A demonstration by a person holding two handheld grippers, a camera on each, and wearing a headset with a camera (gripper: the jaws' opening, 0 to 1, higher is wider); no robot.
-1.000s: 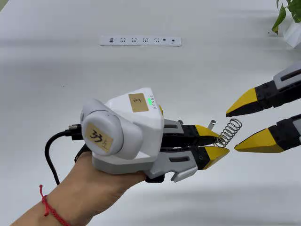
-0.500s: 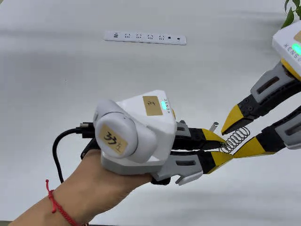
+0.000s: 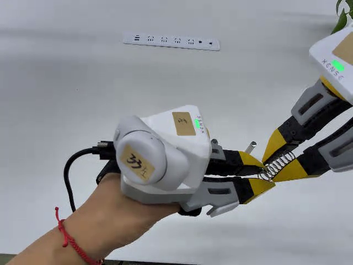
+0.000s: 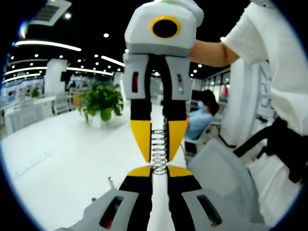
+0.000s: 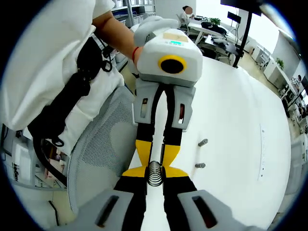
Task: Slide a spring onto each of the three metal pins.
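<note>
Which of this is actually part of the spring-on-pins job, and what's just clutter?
Job:
spring, gripped by left gripper and right gripper
metal pin and second pin, both bare

Lying about:
power strip
potted plant
mesh chair

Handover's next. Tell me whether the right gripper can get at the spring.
Likely yes: fingers of the right gripper flank the spring, which the left gripper holds by one end; nothing lies between.
</note>
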